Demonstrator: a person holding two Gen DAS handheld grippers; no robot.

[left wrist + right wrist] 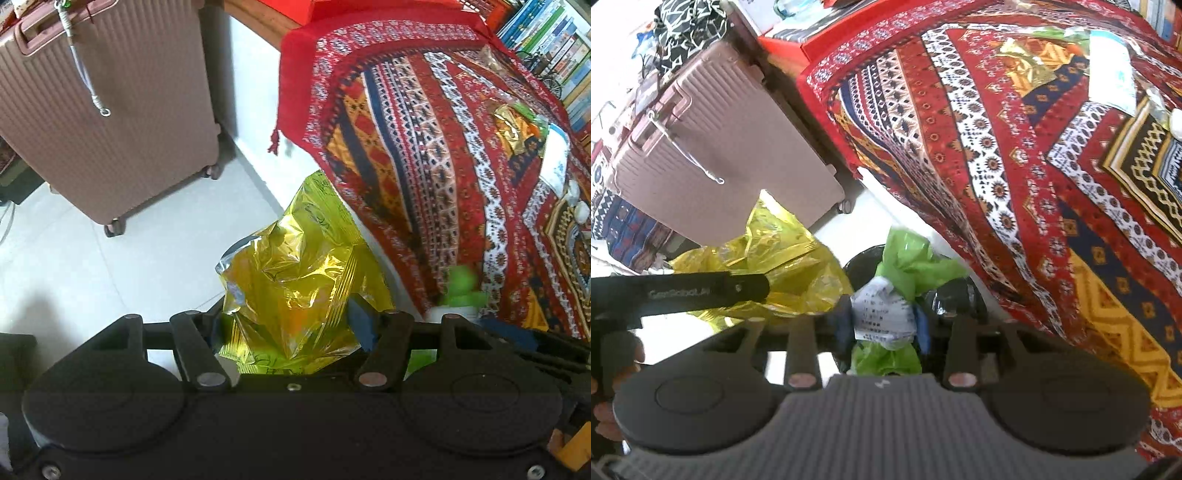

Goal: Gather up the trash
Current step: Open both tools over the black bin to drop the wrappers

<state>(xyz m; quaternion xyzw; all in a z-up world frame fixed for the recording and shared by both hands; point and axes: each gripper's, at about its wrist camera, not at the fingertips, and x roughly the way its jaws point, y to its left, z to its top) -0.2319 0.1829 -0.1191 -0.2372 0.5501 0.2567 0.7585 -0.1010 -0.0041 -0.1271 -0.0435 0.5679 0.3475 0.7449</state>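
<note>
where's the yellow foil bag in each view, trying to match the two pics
Left wrist: the yellow foil bag sits low in the centre, between the left claw's fingers, over pale floor.
Right wrist: the bag is at left of centre, behind the other claw's black finger, beside the green and white trash in the right claw.
Shared landmark: the pink suitcase, upper left in both.

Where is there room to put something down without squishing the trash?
Bare white floor lies open between the pink suitcase and the yellow bag. On the patterned cloth, the near part is free; the far end, by the books, is crowded with wrappers.
</note>
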